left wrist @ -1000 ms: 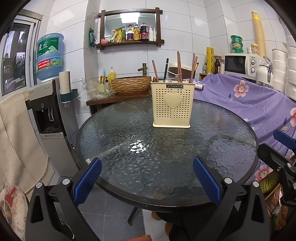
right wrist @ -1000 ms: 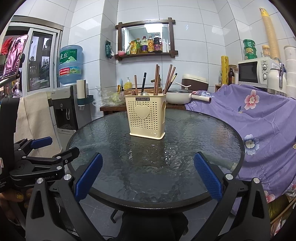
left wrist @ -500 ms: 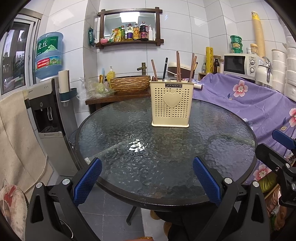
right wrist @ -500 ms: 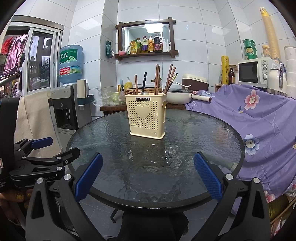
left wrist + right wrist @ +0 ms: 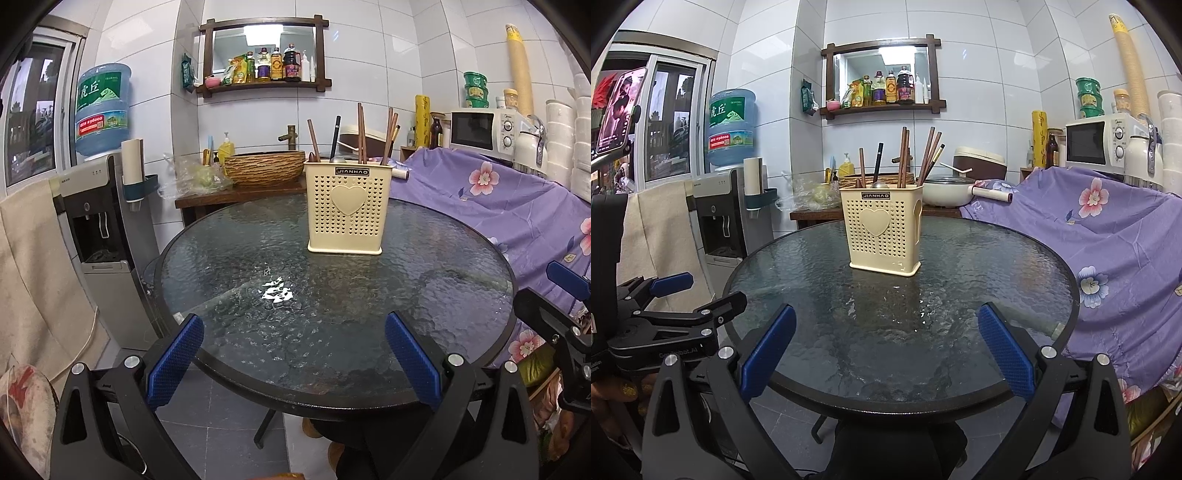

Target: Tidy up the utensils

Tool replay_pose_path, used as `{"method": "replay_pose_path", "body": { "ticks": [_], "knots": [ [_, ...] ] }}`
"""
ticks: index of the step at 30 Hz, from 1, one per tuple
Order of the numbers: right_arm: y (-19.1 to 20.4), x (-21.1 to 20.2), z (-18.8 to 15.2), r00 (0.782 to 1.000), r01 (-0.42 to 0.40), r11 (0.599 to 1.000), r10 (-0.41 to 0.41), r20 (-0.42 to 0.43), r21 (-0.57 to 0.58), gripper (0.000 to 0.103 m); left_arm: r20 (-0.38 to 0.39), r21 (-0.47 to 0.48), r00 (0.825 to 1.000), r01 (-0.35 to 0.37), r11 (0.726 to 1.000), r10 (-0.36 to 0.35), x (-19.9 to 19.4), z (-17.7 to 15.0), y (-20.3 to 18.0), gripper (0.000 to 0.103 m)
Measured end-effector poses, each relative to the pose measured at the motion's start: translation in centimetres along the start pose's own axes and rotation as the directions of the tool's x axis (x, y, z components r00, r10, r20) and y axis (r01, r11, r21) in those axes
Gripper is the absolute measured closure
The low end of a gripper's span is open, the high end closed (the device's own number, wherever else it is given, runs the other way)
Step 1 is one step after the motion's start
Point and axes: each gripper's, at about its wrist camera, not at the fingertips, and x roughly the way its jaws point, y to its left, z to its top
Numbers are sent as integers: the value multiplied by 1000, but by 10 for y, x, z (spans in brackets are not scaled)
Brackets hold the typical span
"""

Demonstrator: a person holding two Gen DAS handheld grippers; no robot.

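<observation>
Almost nothing changed from 1 s ago: the left gripper (image 5: 293, 354) and right gripper (image 5: 886, 347) stay released and empty, well apart from the utensil holder (image 5: 347, 210) on the glass table (image 5: 258, 332).

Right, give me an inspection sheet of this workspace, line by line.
Surface: round glass table, textured, dark rim.
Job's things: cream utensil holder upright on the table; chopsticks and a spoon standing in it.
Clutter: nothing seen on the glass besides the holder.
Grippers: left tongs open, empty, at the near table edge; right tongs open, empty.
Cables: one pale cord beside the water dispenser.
Surroundings: microwave, purple floral cloth, wall shelf of bottles.
</observation>
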Motion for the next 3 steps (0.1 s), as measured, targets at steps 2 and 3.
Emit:
{"method": "replay_pose_path", "body": {
  "ticks": [2,3],
  "knots": [
    [-1,1,0,1000,0,1000,0,-1,1,6,-2,-2,1000,3,1000,-3,0,0,0,6],
    [-1,1,0,1000,0,1000,0,-1,1,6,-3,-2,1000,2,1000,-2,1,0,0,6]
  ]
}}
